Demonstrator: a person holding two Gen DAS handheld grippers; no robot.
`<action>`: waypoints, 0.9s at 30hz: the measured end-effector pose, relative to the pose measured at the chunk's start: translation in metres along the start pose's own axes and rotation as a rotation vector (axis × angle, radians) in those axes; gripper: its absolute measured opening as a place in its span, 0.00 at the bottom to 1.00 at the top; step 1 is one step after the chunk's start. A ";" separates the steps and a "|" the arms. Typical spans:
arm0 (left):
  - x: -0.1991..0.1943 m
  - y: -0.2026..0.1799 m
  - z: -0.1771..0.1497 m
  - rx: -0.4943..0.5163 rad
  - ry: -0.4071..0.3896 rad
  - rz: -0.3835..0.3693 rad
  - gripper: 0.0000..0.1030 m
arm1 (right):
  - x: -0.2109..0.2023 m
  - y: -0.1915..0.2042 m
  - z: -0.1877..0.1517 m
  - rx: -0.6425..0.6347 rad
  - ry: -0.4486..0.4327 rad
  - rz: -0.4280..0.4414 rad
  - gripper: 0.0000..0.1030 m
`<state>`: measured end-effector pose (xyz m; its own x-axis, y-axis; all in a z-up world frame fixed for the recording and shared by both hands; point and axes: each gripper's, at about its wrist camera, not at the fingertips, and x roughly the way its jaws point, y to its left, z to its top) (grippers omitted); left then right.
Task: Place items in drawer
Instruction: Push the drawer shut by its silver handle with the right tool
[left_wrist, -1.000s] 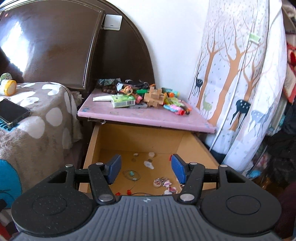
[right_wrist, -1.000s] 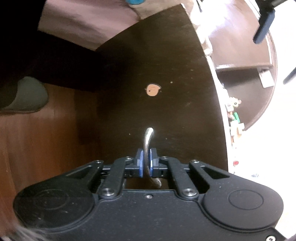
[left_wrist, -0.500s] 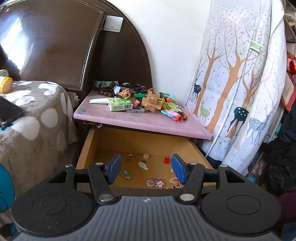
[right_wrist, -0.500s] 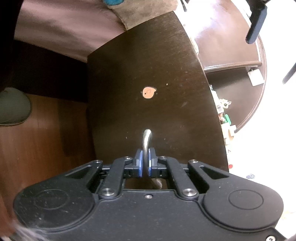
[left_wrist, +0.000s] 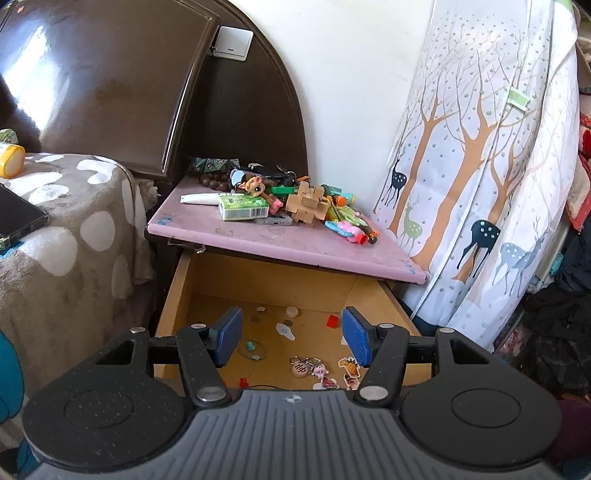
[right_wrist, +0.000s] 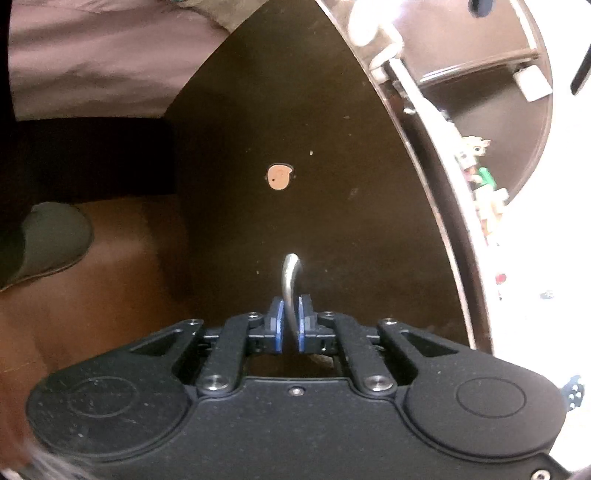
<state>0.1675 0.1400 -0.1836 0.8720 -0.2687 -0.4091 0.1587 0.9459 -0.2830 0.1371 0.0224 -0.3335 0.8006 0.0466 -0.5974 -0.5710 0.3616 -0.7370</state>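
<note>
I have the right gripper (right_wrist: 288, 325) clamped on the curved metal handle (right_wrist: 289, 277), wooden drawer (left_wrist: 177, 295) open, left gripper (left_wrist: 291, 338) spread empty, pink-top clutter (left_wrist: 306, 203) unmoved.

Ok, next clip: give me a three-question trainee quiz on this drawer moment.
1. True or false: the left gripper holds a toy.
2. What are the right gripper pads set around? A) metal handle B) tissue pack C) phone
3. Is the drawer open or shut?

Key: 1 false, it is open and empty. 2 A. 3 open, below the pink tabletop.
</note>
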 end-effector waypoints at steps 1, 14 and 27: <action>0.001 0.000 0.001 -0.004 -0.001 0.000 0.57 | 0.002 -0.002 0.004 0.000 -0.002 0.007 0.00; 0.006 0.003 -0.001 -0.009 0.018 0.002 0.57 | 0.010 -0.017 -0.006 0.084 0.053 0.013 0.03; 0.015 0.008 0.008 -0.001 0.005 0.018 0.57 | 0.089 -0.064 0.013 0.066 0.083 -0.094 0.05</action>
<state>0.1856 0.1448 -0.1857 0.8723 -0.2526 -0.4187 0.1426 0.9504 -0.2763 0.2475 0.0161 -0.3357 0.8308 -0.0665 -0.5525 -0.4786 0.4214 -0.7703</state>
